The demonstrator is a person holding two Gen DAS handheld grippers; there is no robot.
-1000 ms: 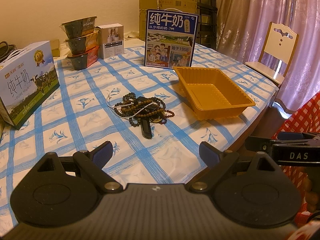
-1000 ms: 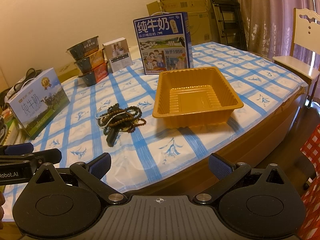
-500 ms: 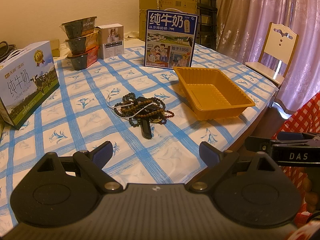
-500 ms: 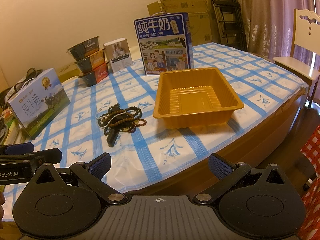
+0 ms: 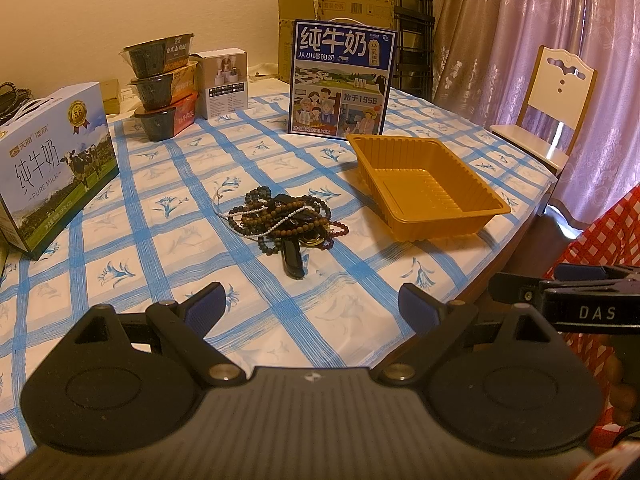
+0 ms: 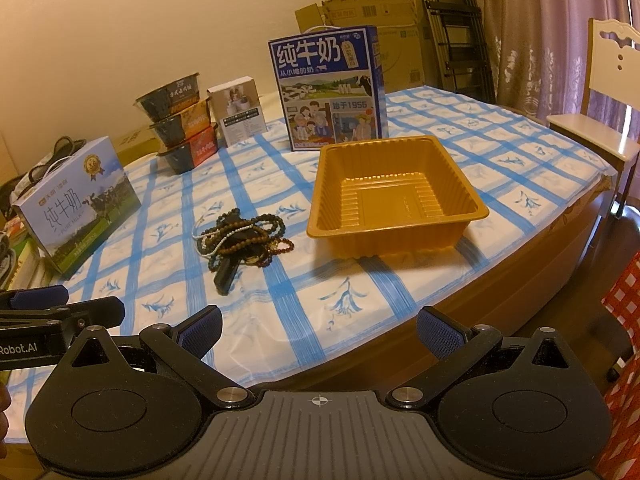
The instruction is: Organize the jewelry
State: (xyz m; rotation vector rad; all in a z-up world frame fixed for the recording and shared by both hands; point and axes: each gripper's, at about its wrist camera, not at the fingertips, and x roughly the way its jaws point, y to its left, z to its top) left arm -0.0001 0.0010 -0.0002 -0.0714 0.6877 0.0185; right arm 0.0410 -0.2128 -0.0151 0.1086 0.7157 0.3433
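Observation:
A tangled pile of bead necklaces and bracelets (image 5: 284,220) lies mid-table on the blue-checked cloth, with a black strap end sticking out toward me; it also shows in the right wrist view (image 6: 244,236). An empty orange plastic tray (image 5: 424,188) sits just right of the pile, also seen in the right wrist view (image 6: 392,196). My left gripper (image 5: 314,306) is open and empty, hovering over the near table edge, short of the pile. My right gripper (image 6: 320,328) is open and empty, at the table's front edge, below the tray.
A tall blue milk carton box (image 5: 342,82) stands behind the tray. A second milk box (image 5: 52,160) stands at the left. Stacked food bowls (image 5: 162,88) and a small white box (image 5: 224,78) sit at the back. A white chair (image 5: 556,96) stands at the right.
Both grippers have barely moved; the right wrist view has drifted very slightly. Nothing on the table has moved.

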